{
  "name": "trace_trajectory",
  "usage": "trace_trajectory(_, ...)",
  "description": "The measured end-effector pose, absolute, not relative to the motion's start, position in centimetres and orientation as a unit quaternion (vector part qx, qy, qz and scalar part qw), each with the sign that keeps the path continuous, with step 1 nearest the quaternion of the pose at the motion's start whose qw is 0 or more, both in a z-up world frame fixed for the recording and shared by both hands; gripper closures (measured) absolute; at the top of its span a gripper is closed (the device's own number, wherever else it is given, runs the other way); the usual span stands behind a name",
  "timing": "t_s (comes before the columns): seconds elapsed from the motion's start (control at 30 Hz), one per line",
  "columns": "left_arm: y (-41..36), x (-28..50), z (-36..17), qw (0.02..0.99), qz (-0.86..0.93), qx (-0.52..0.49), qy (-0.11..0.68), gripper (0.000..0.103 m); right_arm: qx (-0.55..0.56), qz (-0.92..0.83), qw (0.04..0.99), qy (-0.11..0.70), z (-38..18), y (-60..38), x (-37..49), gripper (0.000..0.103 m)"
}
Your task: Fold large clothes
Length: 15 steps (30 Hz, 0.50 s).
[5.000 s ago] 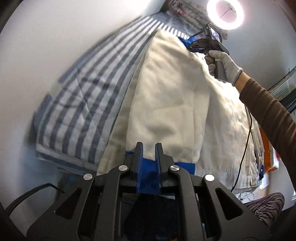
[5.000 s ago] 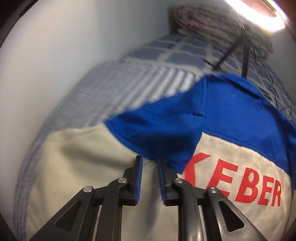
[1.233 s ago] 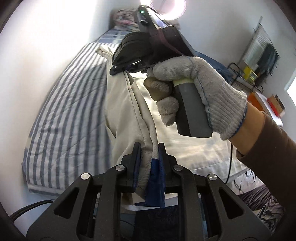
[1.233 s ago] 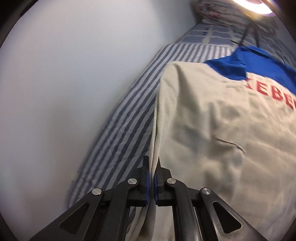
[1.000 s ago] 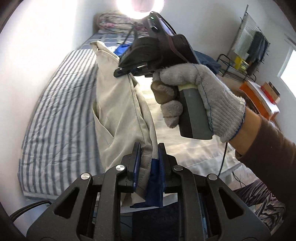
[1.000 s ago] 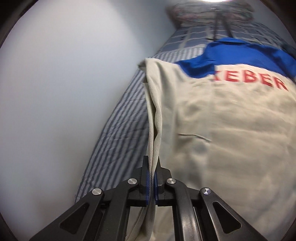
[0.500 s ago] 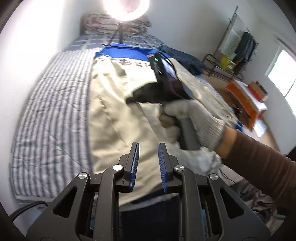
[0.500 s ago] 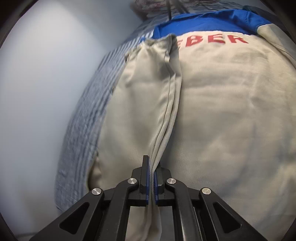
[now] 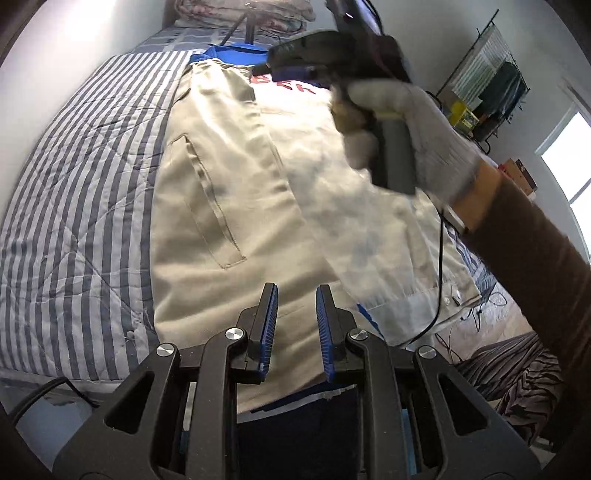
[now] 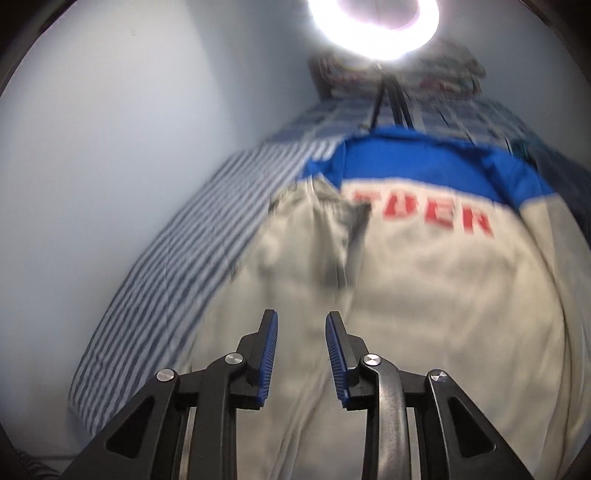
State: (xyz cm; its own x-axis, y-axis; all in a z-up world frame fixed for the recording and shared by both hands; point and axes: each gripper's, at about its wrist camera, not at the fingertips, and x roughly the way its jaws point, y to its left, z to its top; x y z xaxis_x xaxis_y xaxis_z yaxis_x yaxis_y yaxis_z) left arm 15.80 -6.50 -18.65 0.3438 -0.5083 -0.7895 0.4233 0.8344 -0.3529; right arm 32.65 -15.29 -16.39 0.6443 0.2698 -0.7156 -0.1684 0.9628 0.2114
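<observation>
A large beige jacket (image 9: 229, 192) with a blue yoke and red letters lies back-up on the striped bed (image 9: 81, 177). Its left side is folded in over the back, pocket seam up. My left gripper (image 9: 294, 295) hovers open over the jacket's near hem with nothing between its fingers. In the right wrist view the jacket (image 10: 424, 295) fills the lower half, blurred. My right gripper (image 10: 301, 325) is above it, its jaws opening, with no cloth between them. From the left wrist view, the right gripper's body (image 9: 325, 48) and the gloved hand (image 9: 406, 129) holding it hang over the jacket's middle.
A white wall (image 10: 129, 129) runs along the bed's left side. A ring light on a tripod (image 10: 376, 22) and folded bedding (image 9: 240, 11) stand at the bed's far end. A clothes rack (image 9: 491, 85) and a window (image 9: 569, 147) are at the right. Cables and dark cloth lie on the floor (image 9: 517, 369).
Both grippers let go of the jacket's folded edge, which now lies flat on the back. The right gripper lifted away and its jaws parted. The left gripper sank slightly towards the hem.
</observation>
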Motion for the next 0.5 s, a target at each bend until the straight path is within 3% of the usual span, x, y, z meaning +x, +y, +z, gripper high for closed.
trace_trajectory(0.33,-7.0,16.7,-21.1,0.802,-0.292,-0.035,0.519,0.084,0.026,0.11,0.906,0.408,-19.2,-13.4,43.4,0.076)
trace_trajectory(0.5,-7.6,15.6,-24.3,0.792,-0.293,-0.013,0.536,0.084,0.023,0.079,0.886,0.456,-23.5,-14.8,45.2,0.084)
